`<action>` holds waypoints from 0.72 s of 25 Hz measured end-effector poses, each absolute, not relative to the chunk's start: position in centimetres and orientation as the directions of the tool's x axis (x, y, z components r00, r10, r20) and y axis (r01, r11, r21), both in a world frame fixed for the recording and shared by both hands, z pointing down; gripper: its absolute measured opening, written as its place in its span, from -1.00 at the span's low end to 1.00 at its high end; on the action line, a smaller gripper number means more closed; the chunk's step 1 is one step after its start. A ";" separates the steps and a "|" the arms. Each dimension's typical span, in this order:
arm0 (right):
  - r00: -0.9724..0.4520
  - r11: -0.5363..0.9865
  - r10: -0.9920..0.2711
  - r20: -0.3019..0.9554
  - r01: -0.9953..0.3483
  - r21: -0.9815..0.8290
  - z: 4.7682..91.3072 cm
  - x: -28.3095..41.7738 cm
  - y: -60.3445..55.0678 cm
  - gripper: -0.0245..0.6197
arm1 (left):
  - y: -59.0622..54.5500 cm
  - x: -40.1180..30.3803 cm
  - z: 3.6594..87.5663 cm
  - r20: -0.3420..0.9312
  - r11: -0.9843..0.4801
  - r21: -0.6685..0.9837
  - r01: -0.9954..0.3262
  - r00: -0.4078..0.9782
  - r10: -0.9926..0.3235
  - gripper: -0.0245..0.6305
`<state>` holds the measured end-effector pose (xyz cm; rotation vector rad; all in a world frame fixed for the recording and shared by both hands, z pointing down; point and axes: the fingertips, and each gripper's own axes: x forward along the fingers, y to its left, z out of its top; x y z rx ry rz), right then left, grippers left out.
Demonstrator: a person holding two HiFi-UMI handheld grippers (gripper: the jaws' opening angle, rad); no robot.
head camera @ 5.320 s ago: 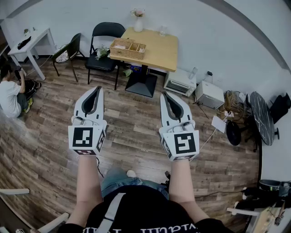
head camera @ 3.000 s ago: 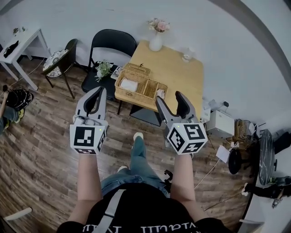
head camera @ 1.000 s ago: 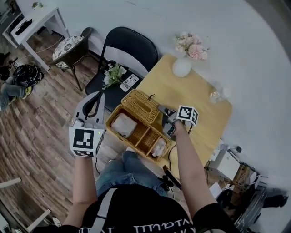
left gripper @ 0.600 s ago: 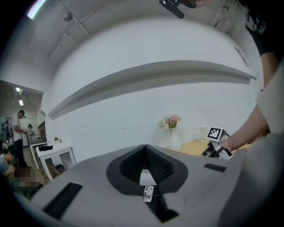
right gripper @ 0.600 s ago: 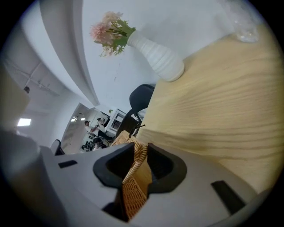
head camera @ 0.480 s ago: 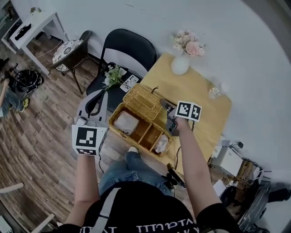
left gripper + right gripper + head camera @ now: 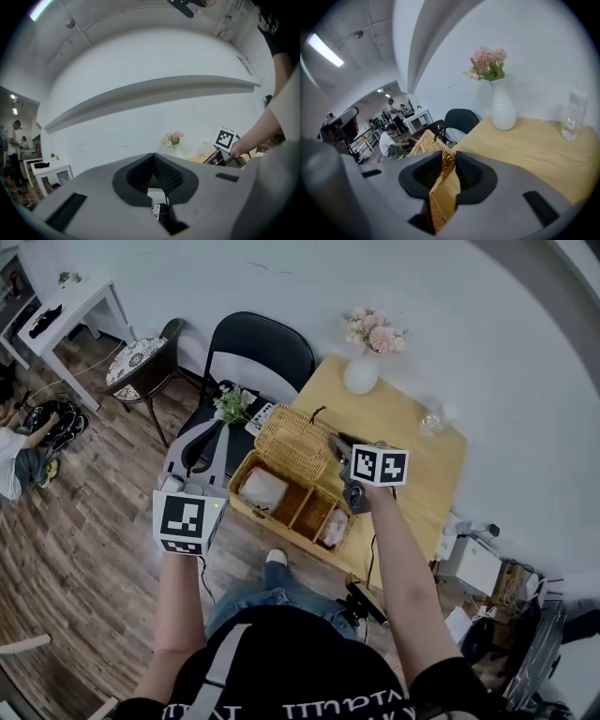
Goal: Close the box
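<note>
Here the right claw (image 7: 449,164) pinches the wicker lid (image 7: 292,442) of the box (image 7: 281,523), left claw (image 7: 153,157) closed, empty.

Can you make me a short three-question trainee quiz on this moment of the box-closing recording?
1. True or false: the lid already lies flat over the wicker box.
2. What stands between the jaws of the right gripper? A: the lid's edge. B: a spoon. C: nothing.
3. Fill in: the jaws of the left gripper are ___ and hold nothing.

Key: 1 false, because the lid is raised and the compartments show. 2 A. 3 together.
</note>
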<state>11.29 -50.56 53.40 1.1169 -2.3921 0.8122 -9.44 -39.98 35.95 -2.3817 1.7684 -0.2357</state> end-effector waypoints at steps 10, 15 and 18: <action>-0.506 0.602 -0.659 0.557 -0.798 -0.013 49.9 9.9 -47.8 -0.62 | -37.5 -9.7 34.1 -0.012 -0.303 -0.218 -0.928 0.313 -0.950 -0.89; -0.470 0.612 -0.687 0.555 -0.786 0.092 48.5 9.2 -46.1 -0.64 | -36.3 -9.8 32.9 -0.024 -0.316 -0.220 -0.923 0.329 -0.944 -0.89; -0.457 0.606 -0.695 0.555 -0.788 0.109 47.9 8.9 -45.3 -0.67 | -35.8 -9.7 32.4 -0.025 -0.328 -0.224 -0.918 0.342 -0.940 -0.89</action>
